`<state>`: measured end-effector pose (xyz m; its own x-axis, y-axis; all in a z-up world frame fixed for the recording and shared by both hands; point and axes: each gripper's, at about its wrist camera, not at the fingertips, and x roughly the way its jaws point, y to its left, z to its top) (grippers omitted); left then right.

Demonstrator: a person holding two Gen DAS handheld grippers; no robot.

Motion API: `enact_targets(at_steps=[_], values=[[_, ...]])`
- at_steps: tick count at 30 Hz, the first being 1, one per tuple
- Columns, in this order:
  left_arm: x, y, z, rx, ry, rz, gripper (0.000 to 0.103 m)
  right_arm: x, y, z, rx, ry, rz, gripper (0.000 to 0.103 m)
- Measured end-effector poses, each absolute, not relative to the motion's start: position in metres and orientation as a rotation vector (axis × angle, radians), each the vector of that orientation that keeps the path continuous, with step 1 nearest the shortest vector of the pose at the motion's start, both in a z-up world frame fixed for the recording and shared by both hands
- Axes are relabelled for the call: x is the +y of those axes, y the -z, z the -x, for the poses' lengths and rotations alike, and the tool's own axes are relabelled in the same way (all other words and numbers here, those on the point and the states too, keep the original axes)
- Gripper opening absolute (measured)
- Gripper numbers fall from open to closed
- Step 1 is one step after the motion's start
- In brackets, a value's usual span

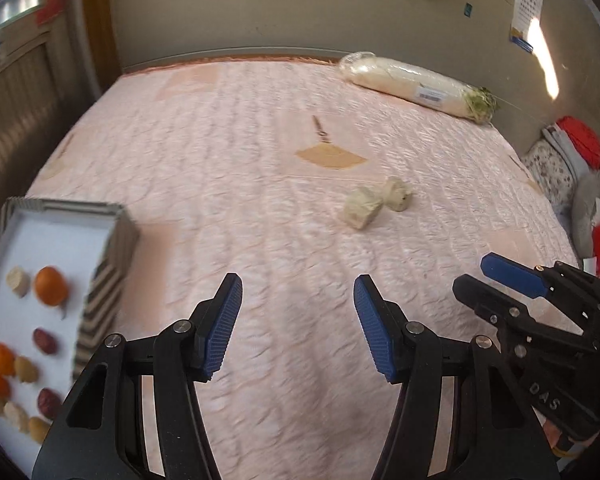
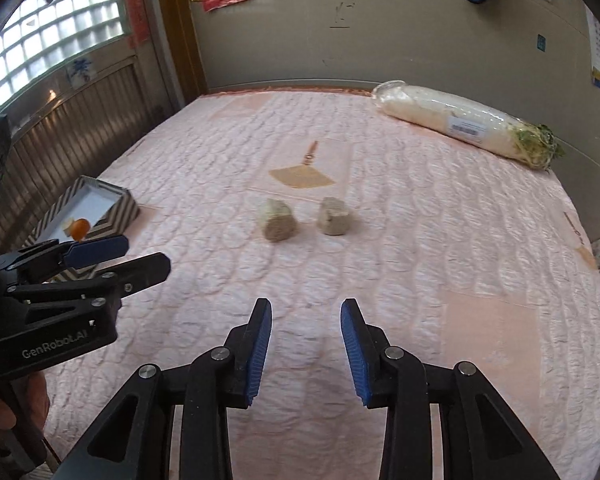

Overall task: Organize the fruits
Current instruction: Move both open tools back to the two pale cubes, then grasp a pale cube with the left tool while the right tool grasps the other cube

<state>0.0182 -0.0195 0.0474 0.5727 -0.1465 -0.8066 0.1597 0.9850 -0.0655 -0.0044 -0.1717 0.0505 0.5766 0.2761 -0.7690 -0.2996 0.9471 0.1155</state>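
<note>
Two beige fruit chunks (image 1: 362,208) (image 1: 398,194) lie side by side mid-bed on the pink quilt (image 1: 260,152); the right wrist view shows them (image 2: 279,220) (image 2: 334,216) straight ahead. My left gripper (image 1: 297,284) hovers open over bare quilt, short and left of them. My right gripper (image 2: 305,306) is open and holds nothing, a little short of the chunks. Each gripper shows in the other's view: right gripper (image 1: 474,274), left gripper (image 2: 144,254). A striped tray (image 1: 116,248) (image 2: 120,208) at the left holds small oranges (image 1: 51,285), red dates and beige pieces.
A long plastic-wrapped white vegetable (image 1: 416,84) (image 2: 460,120) lies at the far right by the wall. Clothes are piled (image 1: 572,168) off the bed's right edge. A person's hand (image 2: 4,412) holds the left gripper. Wood panelling and a window run along the left.
</note>
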Motion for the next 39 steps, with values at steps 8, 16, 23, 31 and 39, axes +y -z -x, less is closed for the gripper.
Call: enact_targets(at_steps=[8,16,23,31,39], values=[[-0.054,-0.030,-0.065,0.947,0.190,-0.056,0.058,-0.201,-0.043,-0.014,0.908,-0.316,-0.003,0.035],[-0.061,-0.019,-0.088,0.954,0.232,-0.027,0.057,-0.205,-0.036,-0.042,0.913,-0.330,-0.001,0.035],[-0.055,-0.024,-0.079,0.934,0.229,-0.035,0.029,-0.188,-0.036,-0.063,0.894,-0.368,0.018,0.035],[-0.027,-0.026,-0.059,0.935,0.145,-0.005,0.029,-0.161,-0.022,-0.095,0.917,-0.392,0.055,0.035],[-0.006,-0.037,-0.033,0.905,0.104,-0.009,0.029,-0.158,-0.027,-0.080,0.880,-0.369,0.030,0.027]])
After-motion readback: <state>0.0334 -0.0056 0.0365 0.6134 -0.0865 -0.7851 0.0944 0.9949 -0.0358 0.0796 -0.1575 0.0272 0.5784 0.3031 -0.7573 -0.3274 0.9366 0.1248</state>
